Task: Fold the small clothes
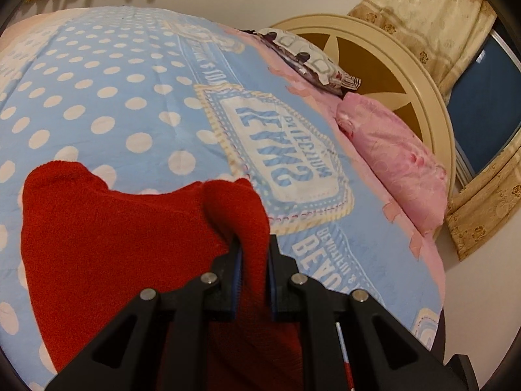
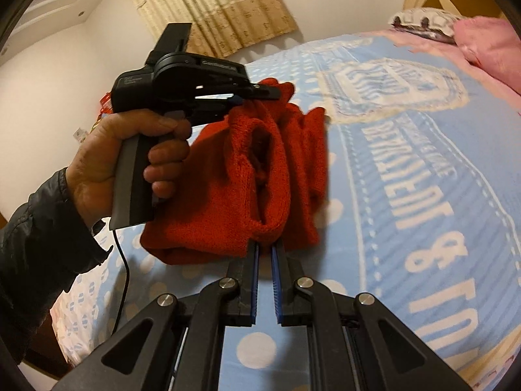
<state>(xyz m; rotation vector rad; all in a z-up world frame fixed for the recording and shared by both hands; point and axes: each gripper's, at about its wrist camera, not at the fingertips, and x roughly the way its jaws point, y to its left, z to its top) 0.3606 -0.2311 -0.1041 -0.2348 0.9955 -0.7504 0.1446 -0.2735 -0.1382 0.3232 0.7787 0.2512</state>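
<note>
— On the bed, what is that red thing?

— Over the blue bedspread point(image 1: 107, 75), a soft cotton cover with white polka dots and a stitched-looking badge with lettering, hangs a red knitted garment point(image 2: 228, 179). Its weave is thick and fuzzy, and it bunches in deep rounded folds, one ribbed opening gaping like a pocket.

— Who has hold of it?

— Both tools. The left gripper point(image 1: 254, 260), black plastic with ridged blue pads, is pinching a doubled fold of the knit between its jaws. The right gripper point(image 2: 265, 244) has its jaws pressed nearly together on the lower edge of the same cloth.

— And the hand?

— From the right camera a hand point(image 2: 130, 159) in a dark shiny sleeve point(image 2: 35, 241) grips the left tool's handle, a thin black cable point(image 2: 125, 280) trailing below it.

— Anything at the head of the bed?

— A pink satin-looking pillow point(image 1: 394, 159) and a patterned pillow point(image 1: 309, 58) lean by a round cream headboard point(image 1: 423, 97), with beige floral curtains point(image 1: 420, 9) behind.
</note>
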